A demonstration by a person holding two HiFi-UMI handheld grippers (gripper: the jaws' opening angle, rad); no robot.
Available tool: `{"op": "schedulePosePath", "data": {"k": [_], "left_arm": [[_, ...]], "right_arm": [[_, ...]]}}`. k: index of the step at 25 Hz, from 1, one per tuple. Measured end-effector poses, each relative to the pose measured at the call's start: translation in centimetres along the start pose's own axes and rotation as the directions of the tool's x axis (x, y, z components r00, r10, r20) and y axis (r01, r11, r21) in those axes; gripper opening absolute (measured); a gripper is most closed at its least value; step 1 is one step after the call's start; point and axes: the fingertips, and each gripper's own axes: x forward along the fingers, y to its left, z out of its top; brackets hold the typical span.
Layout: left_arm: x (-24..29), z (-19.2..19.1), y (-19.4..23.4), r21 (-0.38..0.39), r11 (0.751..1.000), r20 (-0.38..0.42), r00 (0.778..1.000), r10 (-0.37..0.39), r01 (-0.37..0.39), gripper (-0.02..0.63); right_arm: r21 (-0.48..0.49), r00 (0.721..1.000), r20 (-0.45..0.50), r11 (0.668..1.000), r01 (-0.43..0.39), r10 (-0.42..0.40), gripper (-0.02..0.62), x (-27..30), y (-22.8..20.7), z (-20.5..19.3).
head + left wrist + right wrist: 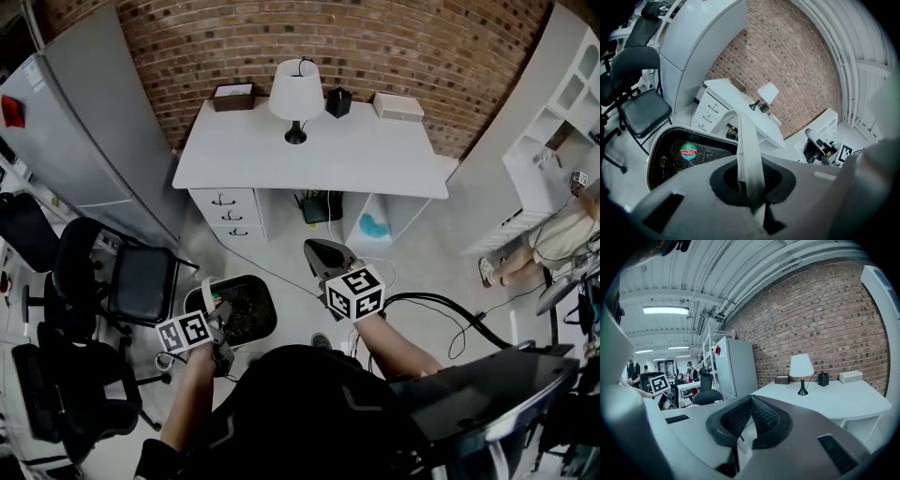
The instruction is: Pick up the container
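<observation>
In the head view, a white desk (375, 159) stands against a brick wall with a lamp (296, 94) on it. The container (246, 314), a dark tub with a pale rim, sits in front of the desk's drawer end, close to the person. The left gripper (217, 328) is at the container's near edge. Whether the tub is clear of the floor cannot be told from here. The right gripper (319, 253) hangs in front of the desk's open middle, to the right of the container and apart from it.

In the left gripper view, the left gripper (751, 180) has its jaws clamped on the container's white handle (745, 140), which arches up and away towards the desk (726, 93). The container (708, 154) lies below and to the left of the jaws. It has a black mesh floor, and a round sticker (688, 151) lies on it.

In the right gripper view, the right gripper (750, 401) has its jaws drawn together, with the ribbed pads meeting at the tips and nothing between them. It points towards the left end of the desk (825, 401). The lamp (801, 367) stands near the back of the desk.
</observation>
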Motion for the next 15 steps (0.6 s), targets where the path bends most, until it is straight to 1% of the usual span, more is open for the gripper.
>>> {"op": "schedulePosePath", "data": {"k": [6, 15], "left_arm": [[0.28, 0.1, -0.46, -0.013, 1.0, 0.004, 1.0, -0.006, 0.007, 0.009], [0.31, 0.1, -0.71, -0.019, 1.0, 0.007, 1.0, -0.01, 0.01, 0.009]], "right_arm": [[-0.014, 1.0, -0.005, 1.0, 0.017, -0.017, 0.006, -0.14, -0.41, 0.41], [-0.024, 1.0, 0.006, 1.0, 0.018, -0.018, 0.006, -0.33, -0.51, 0.56]]}}
